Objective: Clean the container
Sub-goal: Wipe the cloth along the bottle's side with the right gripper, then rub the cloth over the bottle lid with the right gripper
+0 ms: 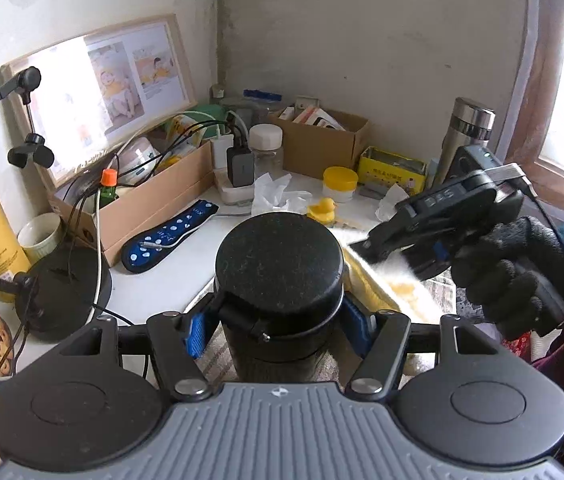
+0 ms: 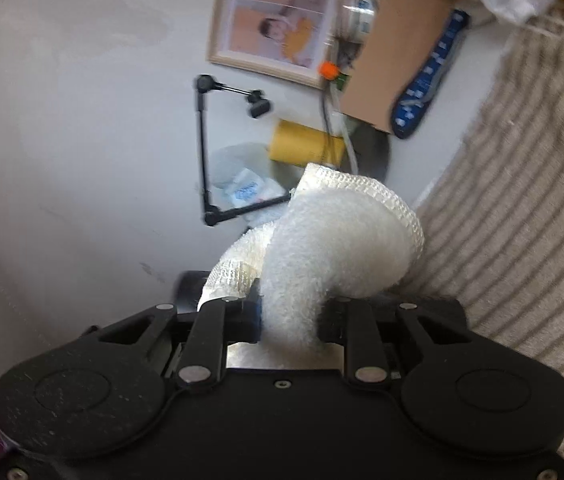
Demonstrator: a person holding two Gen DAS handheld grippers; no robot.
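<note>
A black cylindrical container (image 1: 277, 264) with a flat lid stands upright in the middle of the left wrist view. My left gripper (image 1: 277, 320) is shut on its body, with the blue pads (image 1: 195, 334) pressing on both sides. To its right a gloved hand (image 1: 510, 276) holds my right gripper (image 1: 366, 246), level with the lid and a little apart from it. That gripper is shut on a white fluffy cloth (image 1: 388, 270). In the right wrist view the cloth (image 2: 334, 248) bulges forward out of the right gripper (image 2: 290, 314).
The white desk is crowded: a black lamp base (image 1: 63, 288) and blue power strip (image 1: 169, 236) at left, cardboard boxes (image 1: 322, 144) behind, a yellow duck (image 1: 324, 208), a yellow-lidded jar (image 1: 340, 184), a steel flask (image 1: 468, 136). A striped mat (image 2: 522, 200) lies under the container.
</note>
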